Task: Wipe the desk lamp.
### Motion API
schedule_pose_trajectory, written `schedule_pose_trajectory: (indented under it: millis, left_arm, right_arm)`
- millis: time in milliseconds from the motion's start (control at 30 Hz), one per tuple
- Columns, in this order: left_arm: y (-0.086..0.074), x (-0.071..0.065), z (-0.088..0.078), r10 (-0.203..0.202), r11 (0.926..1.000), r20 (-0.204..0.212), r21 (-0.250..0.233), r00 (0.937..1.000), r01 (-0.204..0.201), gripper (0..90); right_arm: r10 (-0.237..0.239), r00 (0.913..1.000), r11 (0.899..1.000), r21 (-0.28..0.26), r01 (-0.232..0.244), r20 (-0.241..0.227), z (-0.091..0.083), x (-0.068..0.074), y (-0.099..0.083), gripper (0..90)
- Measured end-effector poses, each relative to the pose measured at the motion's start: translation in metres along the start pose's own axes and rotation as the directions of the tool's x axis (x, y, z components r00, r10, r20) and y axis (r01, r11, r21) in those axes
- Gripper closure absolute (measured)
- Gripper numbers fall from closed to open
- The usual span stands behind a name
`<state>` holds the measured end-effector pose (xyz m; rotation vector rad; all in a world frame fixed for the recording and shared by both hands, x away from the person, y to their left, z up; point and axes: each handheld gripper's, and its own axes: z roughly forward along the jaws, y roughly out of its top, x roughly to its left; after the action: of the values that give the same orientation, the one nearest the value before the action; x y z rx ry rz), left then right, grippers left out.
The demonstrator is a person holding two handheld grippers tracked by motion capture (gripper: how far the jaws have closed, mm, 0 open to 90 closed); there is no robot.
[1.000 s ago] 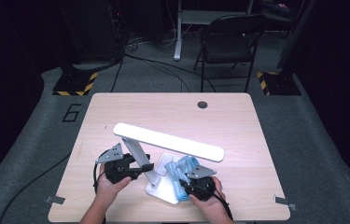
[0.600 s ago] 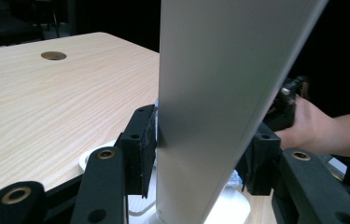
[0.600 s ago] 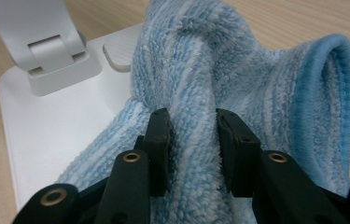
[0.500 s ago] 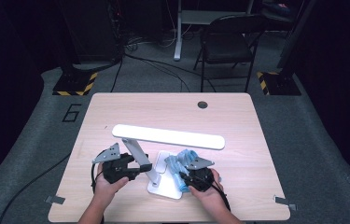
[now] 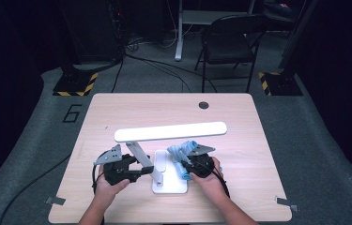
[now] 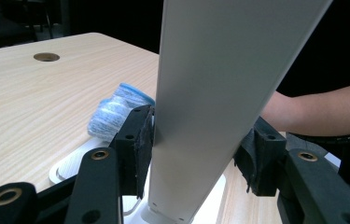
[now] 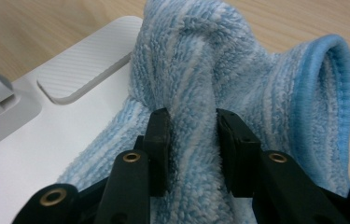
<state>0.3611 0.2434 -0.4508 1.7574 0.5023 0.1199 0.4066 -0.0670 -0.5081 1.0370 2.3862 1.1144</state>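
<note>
high view | floor marking (image 5: 72, 114) reads "6" | lamp (image 5: 170, 132) unlabelled

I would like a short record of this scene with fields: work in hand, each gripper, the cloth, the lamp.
work: wiping a white desk lamp with a cloth
left gripper: jaws around the lamp's arm; they have just been opening; left pad touches it, right pad apart
right gripper: shut on the blue cloth
cloth: striped blue, bunched, lying on the lamp base
lamp: stands on the wooden table, head level
</note>
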Motion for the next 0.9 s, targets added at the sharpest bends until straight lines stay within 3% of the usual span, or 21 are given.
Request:
schedule_pose_trajectory:
  millis: [167,300,367,667,700,800,900]
  left_arm:
    - [-0.001,0.000,0.001,-0.012,0.9999,0.006,0.000,0.9999,0.012,48.6]
    - [-0.001,-0.001,0.001,-0.003,1.0000,0.009,-0.001,1.0000,0.004,48.4]
    - [-0.001,-0.001,0.001,0.000,1.0000,0.010,0.004,0.9999,0.000,48.3]
    - [0.000,-0.006,0.003,0.028,0.9995,0.018,0.017,0.9994,-0.029,48.9]
    - [0.000,-0.007,0.003,0.030,0.9994,0.015,0.018,0.9994,-0.030,49.1]
    - [0.001,-0.010,0.005,0.044,0.9988,-0.005,0.020,0.9990,-0.044,49.9]
    - [0.001,-0.015,0.007,0.059,0.9981,-0.033,0.018,0.9977,-0.059,50.6]
  right_arm:
    - [0.007,0.9999,1.000,0.011,-0.007,0.008,0.006,-0.003,0.007,66.5]
    - [-0.004,0.9999,1.000,0.009,0.004,0.014,0.009,-0.006,0.009,66.5]
    - [0.018,0.9997,1.000,0.011,-0.018,0.017,0.012,-0.007,0.012,66.6]
    - [0.035,0.9987,0.999,0.011,-0.036,0.037,0.023,-0.011,0.022,66.5]
    - [0.013,0.9993,1.000,0.019,-0.014,0.034,0.023,-0.013,0.023,66.5]
    - [0.036,0.9983,0.999,0.010,-0.036,0.046,0.026,-0.013,0.026,66.5]
    - [0.027,0.9986,0.999,0.020,-0.028,0.046,0.026,-0.013,0.027,66.3]
